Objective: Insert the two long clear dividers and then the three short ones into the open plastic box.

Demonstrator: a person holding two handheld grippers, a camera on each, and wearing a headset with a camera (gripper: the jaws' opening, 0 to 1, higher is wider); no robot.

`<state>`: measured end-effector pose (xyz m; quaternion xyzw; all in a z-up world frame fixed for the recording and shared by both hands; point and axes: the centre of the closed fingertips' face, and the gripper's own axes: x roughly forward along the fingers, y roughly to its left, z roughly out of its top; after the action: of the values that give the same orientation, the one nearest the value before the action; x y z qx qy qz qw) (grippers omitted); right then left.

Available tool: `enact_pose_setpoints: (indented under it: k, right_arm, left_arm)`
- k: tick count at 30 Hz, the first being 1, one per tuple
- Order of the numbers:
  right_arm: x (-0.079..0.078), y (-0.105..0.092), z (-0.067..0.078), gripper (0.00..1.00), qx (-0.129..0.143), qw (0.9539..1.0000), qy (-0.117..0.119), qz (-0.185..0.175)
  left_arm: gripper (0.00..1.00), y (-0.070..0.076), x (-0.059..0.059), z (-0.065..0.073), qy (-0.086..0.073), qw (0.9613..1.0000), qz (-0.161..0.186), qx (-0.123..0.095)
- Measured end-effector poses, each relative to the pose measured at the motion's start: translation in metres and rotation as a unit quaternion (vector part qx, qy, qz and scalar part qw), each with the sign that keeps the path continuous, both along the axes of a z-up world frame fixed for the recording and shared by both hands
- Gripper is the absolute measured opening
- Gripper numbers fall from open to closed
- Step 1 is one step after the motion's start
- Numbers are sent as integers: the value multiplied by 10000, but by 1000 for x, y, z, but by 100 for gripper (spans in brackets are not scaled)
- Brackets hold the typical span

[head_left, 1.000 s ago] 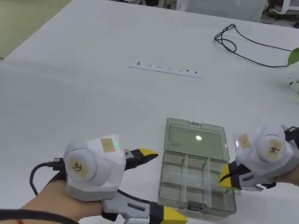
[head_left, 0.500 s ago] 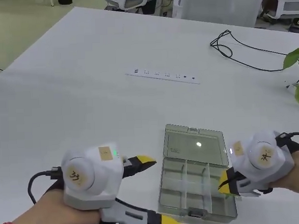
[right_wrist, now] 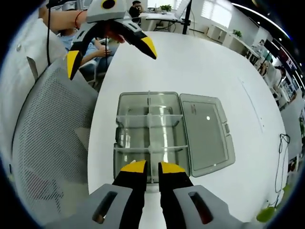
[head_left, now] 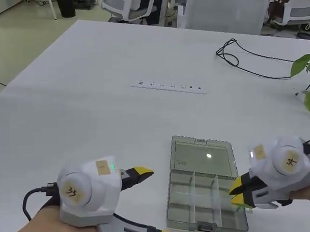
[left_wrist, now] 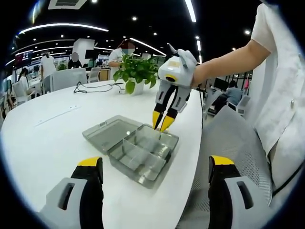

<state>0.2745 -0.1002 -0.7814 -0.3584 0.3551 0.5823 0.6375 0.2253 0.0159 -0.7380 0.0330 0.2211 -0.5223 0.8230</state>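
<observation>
open clear box (head_left: 206, 195); dividers (right_wrist: 148, 133) inside

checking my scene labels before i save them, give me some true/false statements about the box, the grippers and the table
1. The plastic box has its lid shut. False: the lid lies open, flat behind the tray.
2. The left gripper has its jaws wide apart. True.
3. A power strip lies on the table beyond the box. True.
4. The black cable is coiled inside the box. False: it lies far off on the table, near the plant.
5. Clear dividers stand in the box. True.
</observation>
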Motion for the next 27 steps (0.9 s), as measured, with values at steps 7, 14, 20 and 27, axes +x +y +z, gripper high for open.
enact_pose_setpoints:
  k: [7,14,20,27]
  right_arm:
    - [4,-19,34,19,506,9968,-224,-584]
    - [-6,-48,51,28,926,9866,-313,-1306]
    - [-17,-67,49,33,1284,9721,-227,-1951]
    - [-29,-77,41,45,1447,9642,-194,-2214]
  left_arm:
    - [99,8,3,-1,-35,9999,55,101]
    - [100,17,7,4,-38,9998,171,30]
    - [100,19,9,4,-68,9999,156,17]
    - [100,16,10,1,-10,9999,110,49]
